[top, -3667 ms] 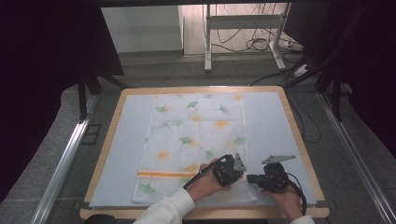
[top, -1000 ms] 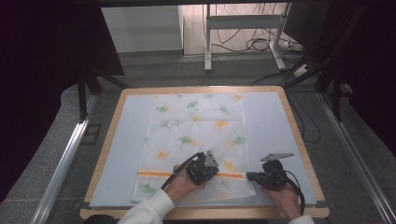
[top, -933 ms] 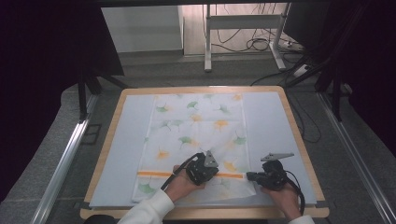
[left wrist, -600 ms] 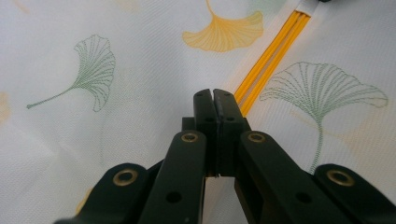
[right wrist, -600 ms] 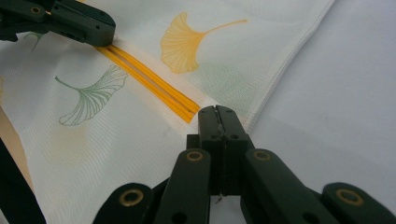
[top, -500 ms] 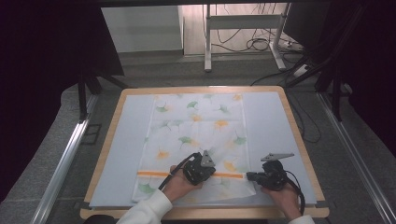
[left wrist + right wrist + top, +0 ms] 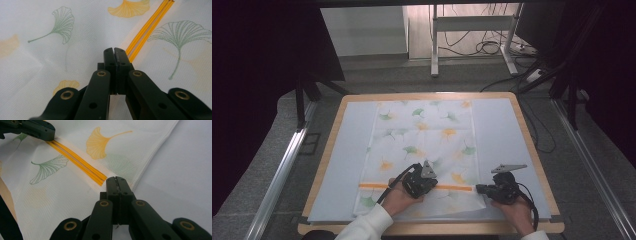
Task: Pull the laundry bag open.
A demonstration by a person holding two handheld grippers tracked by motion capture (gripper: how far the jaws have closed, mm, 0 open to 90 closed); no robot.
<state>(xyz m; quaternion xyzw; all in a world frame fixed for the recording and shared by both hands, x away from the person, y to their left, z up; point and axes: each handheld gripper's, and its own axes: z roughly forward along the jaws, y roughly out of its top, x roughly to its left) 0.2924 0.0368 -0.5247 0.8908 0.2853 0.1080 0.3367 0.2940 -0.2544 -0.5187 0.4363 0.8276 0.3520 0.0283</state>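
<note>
Wood-rimmed table (image 7: 328,150) on grey floor (image 7: 272,145), leaf-print cloth (image 7: 427,135), left gripper (image 7: 418,183) and right gripper (image 7: 483,189) fingers together.

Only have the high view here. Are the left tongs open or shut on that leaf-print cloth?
Observer: The left tongs are shut, jaws pressed flat together. The tip sits on the cloth just beside the orange stripe. I cannot tell whether any fabric is pinched.
Operator: And the right tongs?
Observer: The right tongs are shut too, with the tip at the very end of the stripe, close to the cloth's side edge.
</note>
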